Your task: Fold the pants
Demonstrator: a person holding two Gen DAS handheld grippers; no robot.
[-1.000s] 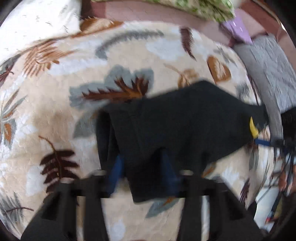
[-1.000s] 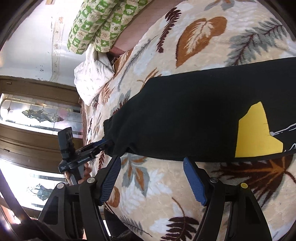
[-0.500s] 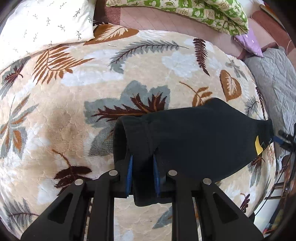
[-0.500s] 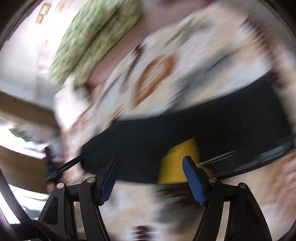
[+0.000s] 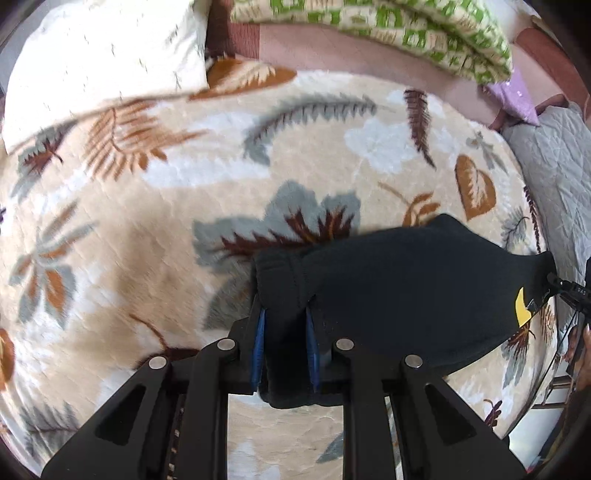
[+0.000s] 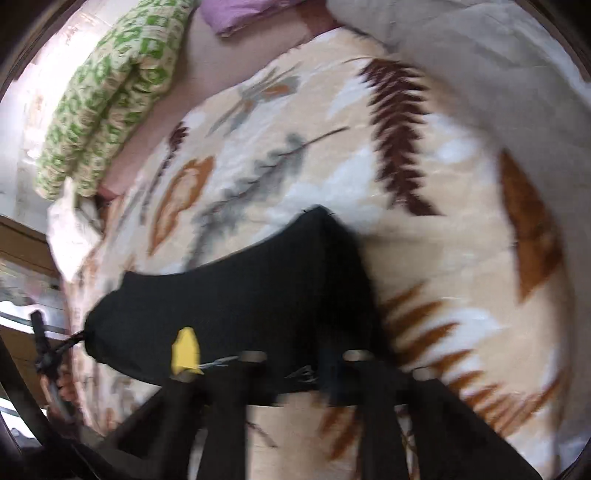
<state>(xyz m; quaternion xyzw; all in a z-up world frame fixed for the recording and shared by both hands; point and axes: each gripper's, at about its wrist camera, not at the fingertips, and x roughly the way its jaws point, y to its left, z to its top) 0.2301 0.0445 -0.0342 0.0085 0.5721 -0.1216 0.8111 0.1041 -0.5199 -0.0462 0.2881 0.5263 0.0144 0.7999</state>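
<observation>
Black pants (image 5: pixel 406 288) with a yellow patch (image 5: pixel 521 310) lie on a leaf-patterned blanket (image 5: pixel 147 221). My left gripper (image 5: pixel 284 332) is shut on the pants' left end, a thick fold of black cloth clamped between its blue pads. In the right wrist view the pants (image 6: pixel 240 302) and the yellow patch (image 6: pixel 186 349) are blurred. My right gripper (image 6: pixel 303 373) sits at the pants' near edge and looks closed on the cloth. The right gripper also shows at the pants' far right end in the left wrist view (image 5: pixel 565 288).
A white pillow (image 5: pixel 103 62) and a green patterned quilt (image 5: pixel 406 33) lie at the head of the bed. A purple cloth (image 5: pixel 513 96) and a grey quilted cover (image 5: pixel 554 166) are to the right. Window frames (image 6: pixel 22 266) stand at the left of the right wrist view.
My left gripper has closed on the pants' end and lifted it. My right gripper swung fast from open beside the pants to the pants' edge; its view is motion-blurred.
</observation>
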